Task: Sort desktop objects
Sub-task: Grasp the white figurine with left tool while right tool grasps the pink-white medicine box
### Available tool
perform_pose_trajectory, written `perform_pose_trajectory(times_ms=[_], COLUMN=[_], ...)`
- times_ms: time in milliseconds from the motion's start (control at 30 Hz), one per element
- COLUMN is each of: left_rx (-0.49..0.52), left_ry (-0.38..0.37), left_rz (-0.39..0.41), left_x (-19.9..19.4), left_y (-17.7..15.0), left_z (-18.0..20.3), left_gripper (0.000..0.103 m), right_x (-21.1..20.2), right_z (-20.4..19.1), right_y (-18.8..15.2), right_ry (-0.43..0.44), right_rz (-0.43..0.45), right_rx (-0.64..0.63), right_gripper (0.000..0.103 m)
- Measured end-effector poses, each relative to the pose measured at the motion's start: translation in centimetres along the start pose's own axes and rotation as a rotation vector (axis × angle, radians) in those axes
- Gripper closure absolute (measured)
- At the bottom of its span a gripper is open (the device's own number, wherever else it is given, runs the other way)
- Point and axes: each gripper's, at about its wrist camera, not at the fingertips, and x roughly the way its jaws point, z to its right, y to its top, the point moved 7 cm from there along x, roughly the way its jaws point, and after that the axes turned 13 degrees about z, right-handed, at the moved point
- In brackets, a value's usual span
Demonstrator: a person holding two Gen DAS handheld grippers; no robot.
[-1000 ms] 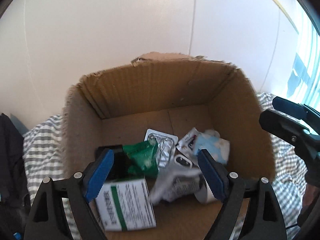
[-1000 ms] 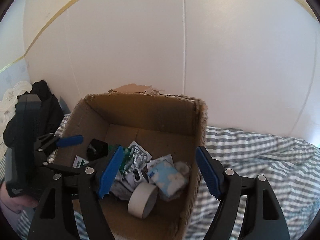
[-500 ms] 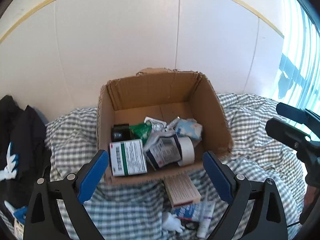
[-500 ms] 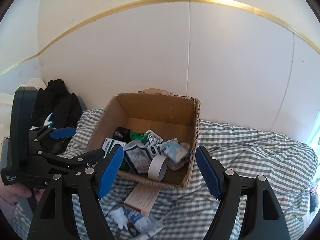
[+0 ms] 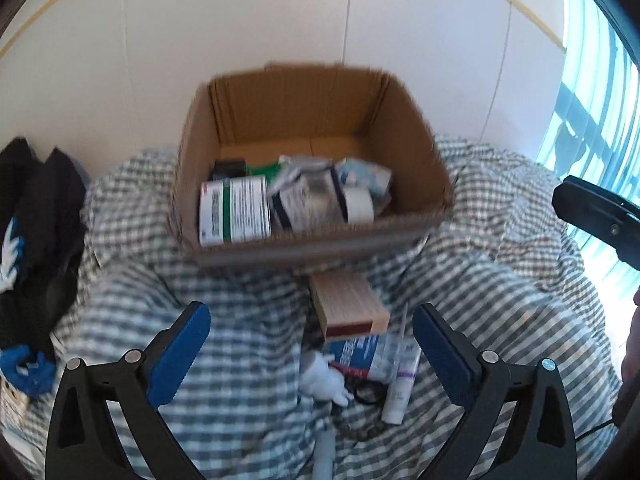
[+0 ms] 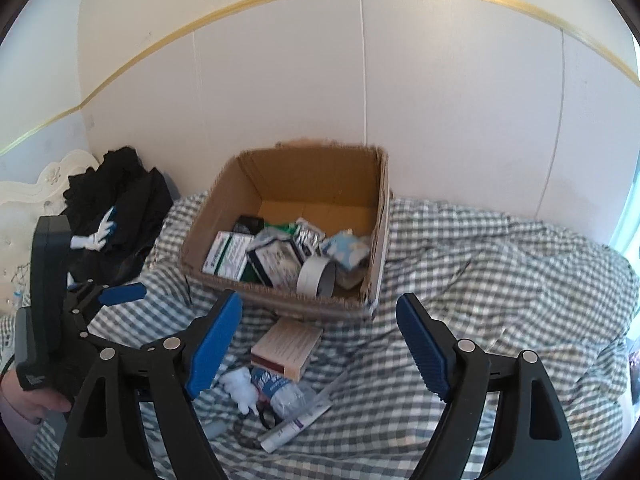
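An open cardboard box (image 5: 312, 248) sits on the checked bedspread. It holds a green-and-white carton (image 5: 234, 208), a tape roll (image 5: 358, 204), a pale blue packet (image 5: 368, 172) and other packs. In front of it lie a tan carton (image 5: 348, 300), a white tube (image 5: 400, 380), a small white toy (image 5: 324, 376) and a blue-labelled pack (image 5: 360, 352). My left gripper (image 5: 310, 316) hangs over these loose things, its jaws opening and empty. My right gripper (image 6: 320, 300) is also opening and empty, short of the box (image 6: 280, 296), above the tan carton (image 6: 288, 344).
Black clothing (image 6: 116, 208) is heaped to the left of the box, beside a white headboard (image 6: 36, 184). A white wall stands right behind the box. A bright window (image 5: 592, 100) is at the right. The bedspread (image 6: 480, 280) lies rumpled to the right.
Both grippers have drawn back from over the box, which now looks smaller. The loose things on the bedspread have come into view. Both pairs of jaws stand a little wider.
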Motion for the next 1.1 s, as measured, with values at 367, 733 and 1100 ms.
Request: perform_pose_trajectory(times_ms=[367,733,1100], left_rx=[-0.004,-0.134,0.058], left_ry=[0.026,-0.175,-0.255], left_rz=[-0.213,-0.186,-0.237], left_x=[7.1,8.3,9.1], left_y=[-9.1,-8.8,-8.8], left_z=[0.6,0.8,4.6], left_gripper=[0.000,0.000,0.000], right_x=[4.9,5.0,5.7], right_z=[1.8,2.8,2.9], right_y=[-8.6,-10.0,-10.7], right_ry=[0.024,0.012,-0.002], right_rz=[-0.154,-0.187,-0.234], right_rx=[0.132,0.210,0.223], right_gripper=[0.023,0.023,0.023])
